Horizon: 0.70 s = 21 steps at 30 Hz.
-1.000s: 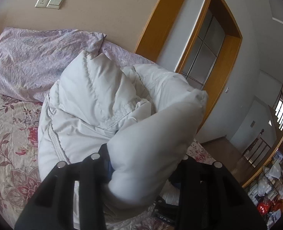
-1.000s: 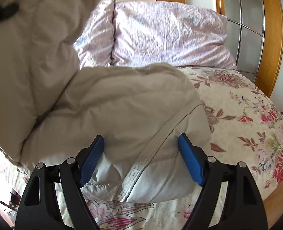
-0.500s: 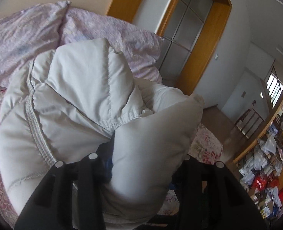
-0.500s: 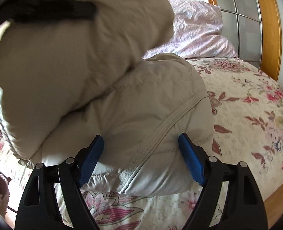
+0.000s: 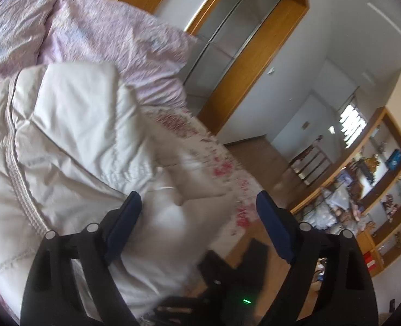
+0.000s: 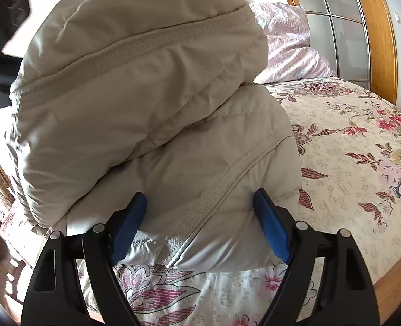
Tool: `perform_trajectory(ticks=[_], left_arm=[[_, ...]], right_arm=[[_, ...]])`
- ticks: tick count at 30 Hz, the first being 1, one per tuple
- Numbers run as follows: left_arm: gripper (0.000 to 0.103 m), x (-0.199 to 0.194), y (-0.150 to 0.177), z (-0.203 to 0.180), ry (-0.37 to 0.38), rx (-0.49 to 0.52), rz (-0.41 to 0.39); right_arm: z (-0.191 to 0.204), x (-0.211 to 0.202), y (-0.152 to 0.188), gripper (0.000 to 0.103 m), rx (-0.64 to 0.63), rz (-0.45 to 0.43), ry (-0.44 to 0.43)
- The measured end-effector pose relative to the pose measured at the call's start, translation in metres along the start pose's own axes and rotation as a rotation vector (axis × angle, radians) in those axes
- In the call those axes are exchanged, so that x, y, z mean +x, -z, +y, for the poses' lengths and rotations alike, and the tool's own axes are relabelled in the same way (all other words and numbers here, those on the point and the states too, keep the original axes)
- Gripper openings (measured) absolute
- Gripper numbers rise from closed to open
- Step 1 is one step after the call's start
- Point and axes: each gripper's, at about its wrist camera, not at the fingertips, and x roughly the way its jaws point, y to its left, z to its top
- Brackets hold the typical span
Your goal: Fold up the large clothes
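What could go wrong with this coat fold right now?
The puffy coat is stacked high, and the top layer could spring back open since neither gripper clamps it. The left gripper is open near the bed edge, where the coat's lower part may slide toward the floor. The right gripper only straddles the bottom layer.

Daylight is filling both views, bright and soft. In the left wrist view a small window point(image 5: 353, 121) is blowing out to white at the far wall, and motion blur is smearing the jacket point(image 5: 72, 141) and the bed point(image 5: 222, 168) edge. The right wrist view is staying sharp; folds of the jacket point(image 6: 146, 95) are casting soft shadows. Fisheye distortion is bending the door frame point(image 6: 382, 35), with dark vignetting ringing the corners.
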Motion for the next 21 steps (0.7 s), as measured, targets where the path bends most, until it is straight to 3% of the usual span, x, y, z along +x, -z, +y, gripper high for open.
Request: perform_trajectory(ticks=[2, 4, 8, 11, 17, 21], left_arm=[[0.091, -0.025, -0.003, -0.003, -0.008, 0.016, -0.057], [0.094, -0.051, -0.009, 0.004, -0.099, 0.035, -0.138], [0.094, -0.078, -0.018, 0.044, -0.387, 0.037, -0.228], [0.093, -0.070, -0.019, 0.068, -0.578, 0.068, -0.227], [0.093, -0.020, -0.006, 0.081, -0.683, 0.178, -0.117], [0.093, 0.007, 0.003, 0.076, -0.686, 0.215, -0.088]], right_arm=[[0.000, 0.000, 0.000, 0.083, 0.000, 0.001, 0.001], [0.000, -0.001, 0.000, 0.083, 0.000, 0.000, 0.001], [0.001, -0.001, 0.001, 0.085, -0.007, 0.000, 0.004], [0.002, 0.000, 0.000, 0.086, -0.012, 0.002, 0.009], [0.001, 0.001, 0.000, 0.086, -0.017, 0.001, 0.012], [0.002, 0.000, 0.002, 0.087, -0.032, -0.006, 0.020]])
